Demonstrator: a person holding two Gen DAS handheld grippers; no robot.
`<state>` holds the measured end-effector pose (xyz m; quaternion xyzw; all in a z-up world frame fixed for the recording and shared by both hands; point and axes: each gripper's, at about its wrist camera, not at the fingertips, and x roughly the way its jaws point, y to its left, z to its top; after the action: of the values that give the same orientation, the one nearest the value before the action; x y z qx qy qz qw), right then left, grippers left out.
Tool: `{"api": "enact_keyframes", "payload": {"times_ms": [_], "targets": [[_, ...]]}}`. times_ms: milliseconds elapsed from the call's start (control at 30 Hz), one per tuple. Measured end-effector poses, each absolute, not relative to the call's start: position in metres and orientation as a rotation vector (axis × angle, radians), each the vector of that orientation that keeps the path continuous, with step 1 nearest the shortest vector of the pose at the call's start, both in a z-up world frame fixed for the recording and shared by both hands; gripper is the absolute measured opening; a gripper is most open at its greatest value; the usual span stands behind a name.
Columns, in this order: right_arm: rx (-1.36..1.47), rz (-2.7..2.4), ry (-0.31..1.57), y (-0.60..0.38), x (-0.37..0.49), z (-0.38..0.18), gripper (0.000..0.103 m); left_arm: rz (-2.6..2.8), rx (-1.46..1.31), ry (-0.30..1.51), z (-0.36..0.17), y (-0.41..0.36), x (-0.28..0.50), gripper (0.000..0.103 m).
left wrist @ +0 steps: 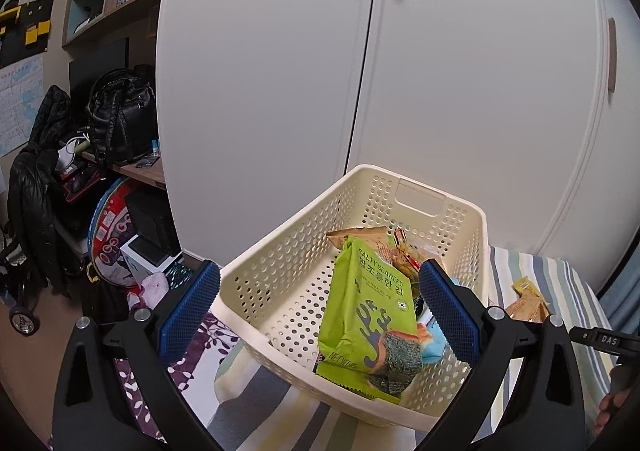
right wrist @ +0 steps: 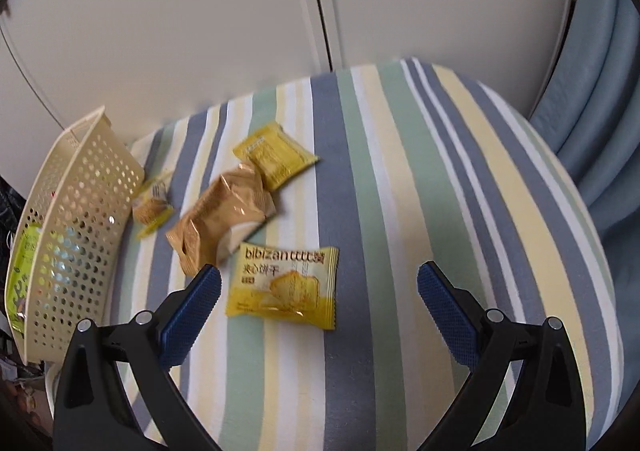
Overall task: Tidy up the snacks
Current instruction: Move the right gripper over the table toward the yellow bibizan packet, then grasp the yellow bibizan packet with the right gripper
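Right wrist view showed the right claw spread wide, empty, poised above the yellow foil biscuit packet lying flat on the striped bed sheet. Judgement: lower squarely and pinch across the packet's body. The left claw, also spread, hovered over the cream perforated plastic basket.

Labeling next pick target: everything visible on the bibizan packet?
The bibizan packet is a yellow, glossy sealed wrapper with crimped ends, printed with the brand name, Chinese characters and a biscuit picture. It lies flat, face up, on the striped sheet, just ahead of the open right claw, untouched by either pad.
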<state>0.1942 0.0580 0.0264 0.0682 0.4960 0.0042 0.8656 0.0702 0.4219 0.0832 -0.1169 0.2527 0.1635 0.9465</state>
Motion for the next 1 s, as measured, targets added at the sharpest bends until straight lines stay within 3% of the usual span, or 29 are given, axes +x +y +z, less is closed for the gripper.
{"api": "enact_keyframes", "payload": {"times_ms": [600,1000], "targets": [[0.065,0.326,1.156,0.088,0.243,-0.007,0.098,0.332,-0.173,0.538,0.076,0.407,0.079,0.101],[-0.261,0.495,1.231,0.116,0.190,-0.014,0.098,0.335,-0.140,0.546,0.075,0.399,0.080,0.101]]}}
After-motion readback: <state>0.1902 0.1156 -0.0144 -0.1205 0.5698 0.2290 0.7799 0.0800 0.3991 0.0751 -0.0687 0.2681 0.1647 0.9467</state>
